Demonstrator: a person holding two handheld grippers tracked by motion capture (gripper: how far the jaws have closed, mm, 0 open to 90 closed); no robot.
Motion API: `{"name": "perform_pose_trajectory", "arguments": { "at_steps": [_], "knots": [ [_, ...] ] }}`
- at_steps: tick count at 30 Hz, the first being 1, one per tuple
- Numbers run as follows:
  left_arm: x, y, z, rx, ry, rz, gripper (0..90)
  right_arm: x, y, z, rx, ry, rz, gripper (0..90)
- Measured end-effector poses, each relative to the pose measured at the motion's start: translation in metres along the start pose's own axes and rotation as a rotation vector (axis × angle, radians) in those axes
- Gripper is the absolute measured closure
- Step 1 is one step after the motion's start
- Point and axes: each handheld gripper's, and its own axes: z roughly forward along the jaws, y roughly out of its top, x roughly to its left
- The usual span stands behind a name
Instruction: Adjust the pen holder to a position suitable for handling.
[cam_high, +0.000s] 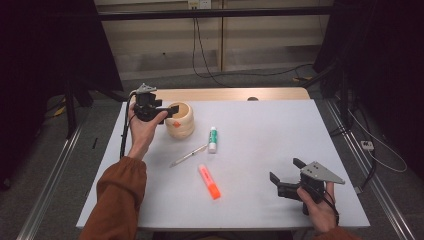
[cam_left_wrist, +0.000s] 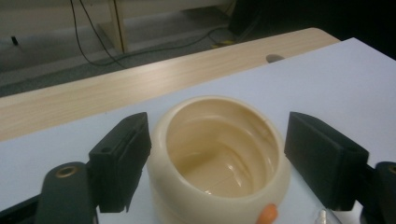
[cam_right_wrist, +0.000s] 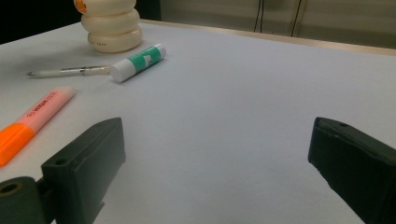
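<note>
A cream ribbed cup (cam_high: 181, 120) (cam_left_wrist: 219, 154) (cam_right_wrist: 112, 23) stands upright at the far left of the white table (cam_high: 265, 130), with a small orange mark on its side. My left gripper (cam_high: 169, 112) (cam_left_wrist: 217, 140) is level with the cup's rim, one jaw on each side. The left jaw is close against the wall and the right jaw is a sliver away; the cup is empty inside. My right gripper (cam_high: 286, 170) (cam_right_wrist: 215, 154) rests low near the front right corner, open over bare table.
A green-and-white glue stick (cam_high: 213, 139) (cam_right_wrist: 138, 62), a clear pen (cam_high: 188, 155) (cam_right_wrist: 70, 71) and an orange highlighter (cam_high: 209, 181) (cam_right_wrist: 35, 119) lie mid-table between the grippers. A wooden strip (cam_high: 235, 94) borders the far edge.
</note>
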Motion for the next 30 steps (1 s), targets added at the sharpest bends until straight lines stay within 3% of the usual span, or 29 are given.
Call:
{"name": "perform_pose_trajectory", "arguments": {
  "at_steps": [10, 22, 30],
  "knots": [
    [0.014, 0.004, 0.022, 0.033, 0.034, -0.010, 44.1, 0.000, 0.000, 0.001, 0.004, 0.002, -0.003, 3.8],
    [0.028, -0.006, 0.040, 0.122, 0.042, -0.040, 58.3, -0.001, -0.001, 0.001, 0.007, 0.006, -0.002, 3.7],
    [0.031, -0.007, 0.043, 0.110, 0.030, -0.072, 66.5, 0.000, -0.001, 0.001, 0.007, 0.007, -0.004, 3.7]
  ]
}}
